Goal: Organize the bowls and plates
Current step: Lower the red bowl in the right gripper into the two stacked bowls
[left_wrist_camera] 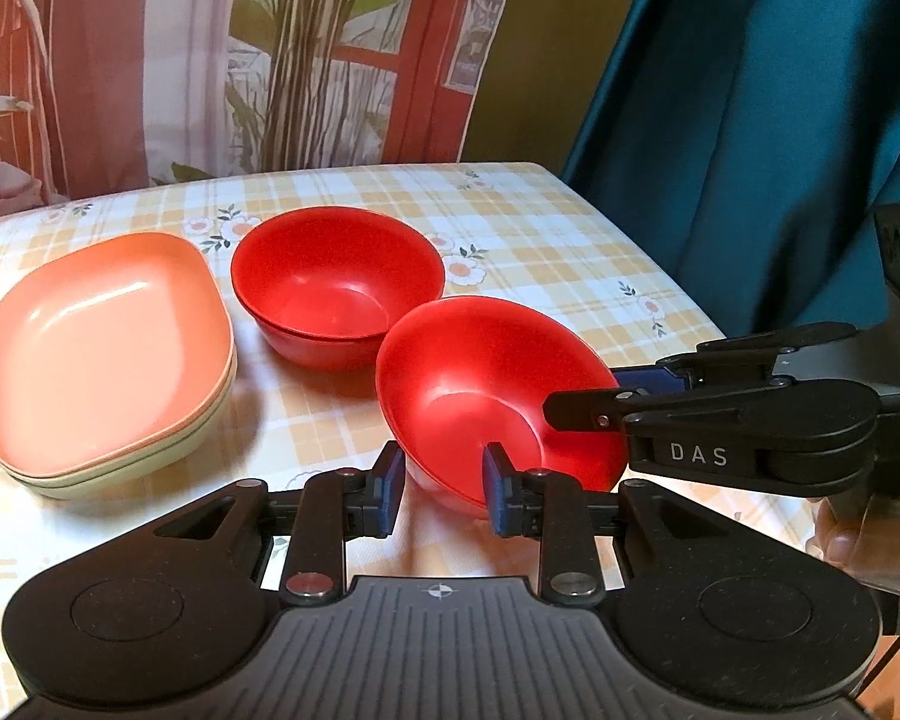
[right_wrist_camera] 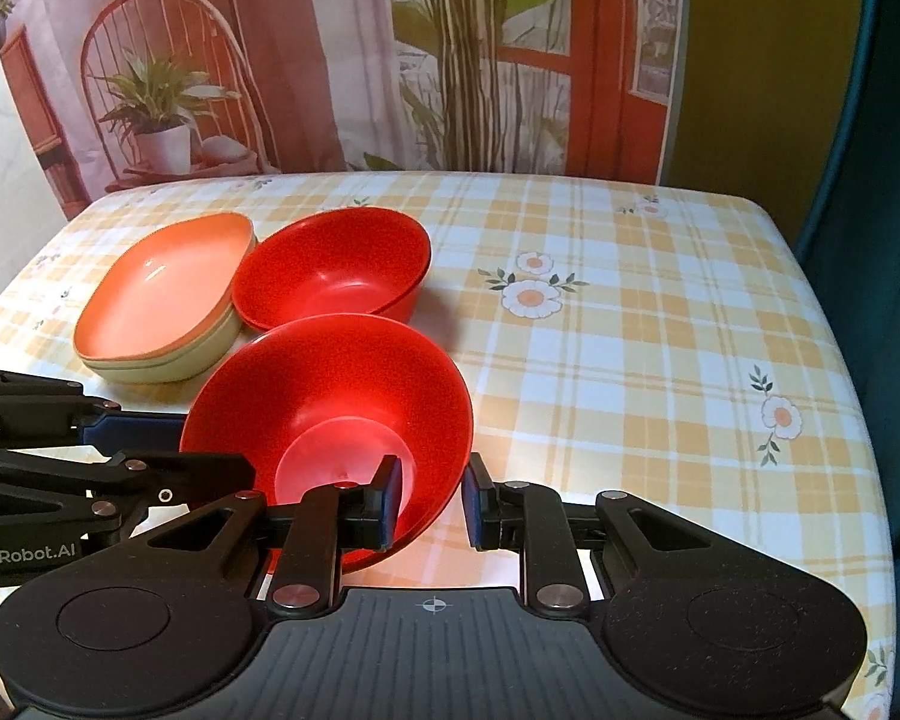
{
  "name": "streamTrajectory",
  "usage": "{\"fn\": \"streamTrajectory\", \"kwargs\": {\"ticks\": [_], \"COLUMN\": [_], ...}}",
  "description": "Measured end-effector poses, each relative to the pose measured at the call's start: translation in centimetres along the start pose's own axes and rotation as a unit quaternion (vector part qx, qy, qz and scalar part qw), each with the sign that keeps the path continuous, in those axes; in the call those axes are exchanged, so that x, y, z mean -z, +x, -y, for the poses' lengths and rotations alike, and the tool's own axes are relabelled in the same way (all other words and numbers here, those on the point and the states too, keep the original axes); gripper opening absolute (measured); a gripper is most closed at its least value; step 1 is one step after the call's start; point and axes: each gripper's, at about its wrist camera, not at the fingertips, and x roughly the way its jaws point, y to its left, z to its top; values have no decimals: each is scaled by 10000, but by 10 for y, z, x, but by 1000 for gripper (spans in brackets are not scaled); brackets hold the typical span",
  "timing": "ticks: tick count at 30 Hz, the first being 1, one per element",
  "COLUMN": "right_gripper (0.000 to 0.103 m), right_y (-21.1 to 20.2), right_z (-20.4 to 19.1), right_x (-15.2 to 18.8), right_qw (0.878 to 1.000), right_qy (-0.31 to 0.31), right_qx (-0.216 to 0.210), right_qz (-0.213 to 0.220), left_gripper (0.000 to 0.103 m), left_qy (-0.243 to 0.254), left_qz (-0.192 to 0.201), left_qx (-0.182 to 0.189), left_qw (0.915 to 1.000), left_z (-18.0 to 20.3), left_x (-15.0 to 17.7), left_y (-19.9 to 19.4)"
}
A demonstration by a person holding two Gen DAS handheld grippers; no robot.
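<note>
Both tongs on one bowl

Your left tongs point(left_wrist_camera: 444, 483) and right tongs point(right_wrist_camera: 431, 501) each pinch the tilted red bowl's point(left_wrist_camera: 480, 378) rim (opposite sides), raised above the table point(right_wrist_camera: 630, 330).

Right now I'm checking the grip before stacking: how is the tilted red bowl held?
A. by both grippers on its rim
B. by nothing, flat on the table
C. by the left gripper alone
A: the left gripper and right gripper each straddle the tilted red bowl's rim.
</note>
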Motion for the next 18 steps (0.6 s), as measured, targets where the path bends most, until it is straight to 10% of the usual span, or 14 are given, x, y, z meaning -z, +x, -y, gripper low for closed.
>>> {"fn": "streamTrajectory", "kwargs": {"ticks": [18], "right_gripper": [21], "right_y": [-14], "right_z": [-5], "right_x": [-19], "right_qw": [9997], "right_qy": [-39], "right_qx": [-16], "right_qz": [236], "left_gripper": [30], "left_qy": [-35], "left_qz": [281], "left_qx": [45], "left_qw": [9996], "left_z": [-4], "left_x": [-4], "left_y": [-20]}}
